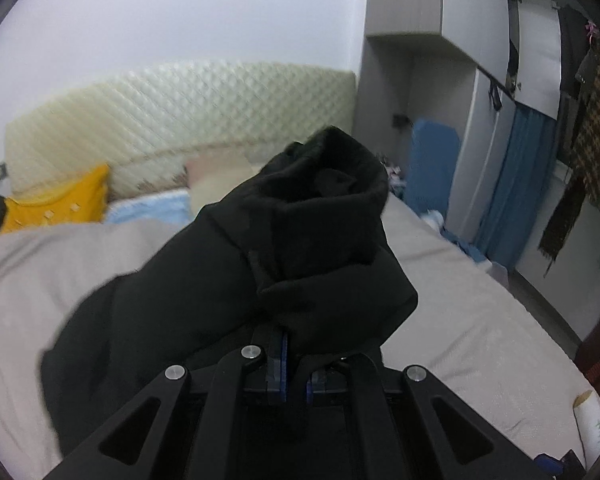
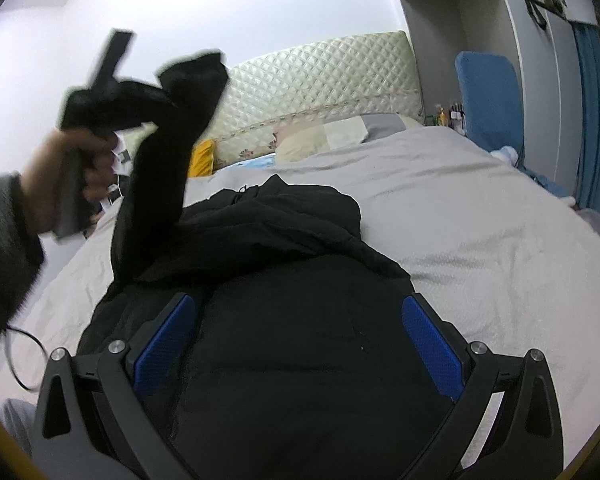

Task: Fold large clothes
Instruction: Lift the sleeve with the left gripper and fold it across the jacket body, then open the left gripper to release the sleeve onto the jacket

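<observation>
A large black padded jacket (image 2: 292, 280) lies on a grey bed (image 2: 480, 220). My left gripper (image 1: 294, 344) is shut on the jacket's black sleeve (image 1: 300, 240), near its cuff, and holds it up above the bed. The right wrist view shows that gripper and hand raised at the upper left, with the sleeve (image 2: 168, 152) hanging from it down to the jacket. My right gripper (image 2: 300, 312) is open and empty, its blue pads (image 2: 428, 344) on either side of the jacket body, just above it.
A cream quilted headboard (image 1: 160, 112) and pillows (image 2: 324, 136) are at the far end, with a yellow cushion (image 1: 60, 200). A blue chair (image 2: 488, 96), grey wardrobe (image 1: 404, 40) and hanging clothes (image 1: 592, 120) stand to the right. A paper roll (image 1: 592, 420) lies near the bed's right edge.
</observation>
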`<act>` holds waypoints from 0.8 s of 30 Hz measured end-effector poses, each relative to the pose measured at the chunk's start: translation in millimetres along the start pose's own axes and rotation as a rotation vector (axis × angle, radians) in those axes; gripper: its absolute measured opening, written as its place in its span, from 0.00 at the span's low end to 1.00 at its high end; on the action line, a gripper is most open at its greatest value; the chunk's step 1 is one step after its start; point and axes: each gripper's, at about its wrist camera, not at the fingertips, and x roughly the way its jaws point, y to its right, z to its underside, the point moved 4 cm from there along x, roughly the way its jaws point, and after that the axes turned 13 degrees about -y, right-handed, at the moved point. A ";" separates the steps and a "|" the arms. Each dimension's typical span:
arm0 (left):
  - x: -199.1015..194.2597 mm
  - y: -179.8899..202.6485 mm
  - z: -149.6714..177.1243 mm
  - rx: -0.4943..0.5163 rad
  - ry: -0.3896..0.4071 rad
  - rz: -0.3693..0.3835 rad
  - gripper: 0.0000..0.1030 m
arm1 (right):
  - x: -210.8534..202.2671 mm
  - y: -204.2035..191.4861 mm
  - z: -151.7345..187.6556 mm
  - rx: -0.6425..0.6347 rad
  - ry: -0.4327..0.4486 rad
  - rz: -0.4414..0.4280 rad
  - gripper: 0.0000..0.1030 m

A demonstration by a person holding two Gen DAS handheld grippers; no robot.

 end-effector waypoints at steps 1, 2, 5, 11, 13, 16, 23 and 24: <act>15.5 6.7 3.1 0.000 -0.016 0.006 0.05 | 1.1 2.1 -0.7 0.007 0.005 -0.003 1.00; 29.1 10.9 6.5 0.004 -0.032 0.009 0.05 | 1.9 3.5 -1.7 0.011 0.007 -0.002 1.00; 72.0 18.5 22.7 0.022 -0.088 0.005 0.05 | 8.9 9.0 -3.8 0.036 0.002 0.001 1.00; 146.5 28.0 50.1 0.030 -0.211 -0.010 0.05 | 24.6 20.7 -6.0 0.078 -0.023 0.005 1.00; 163.5 30.2 61.0 0.052 -0.235 -0.025 0.05 | 28.5 22.6 -6.0 0.085 -0.031 0.001 1.00; 177.0 33.5 67.7 0.071 -0.232 -0.040 0.05 | 34.6 23.0 -6.2 0.082 -0.038 0.008 1.00; 172.7 28.8 69.5 0.040 -0.219 -0.027 0.05 | 39.7 20.6 -2.5 0.081 -0.054 0.007 1.00; 169.2 28.9 68.7 0.033 -0.210 -0.026 0.05 | 40.0 20.0 -2.9 0.083 -0.054 0.007 1.00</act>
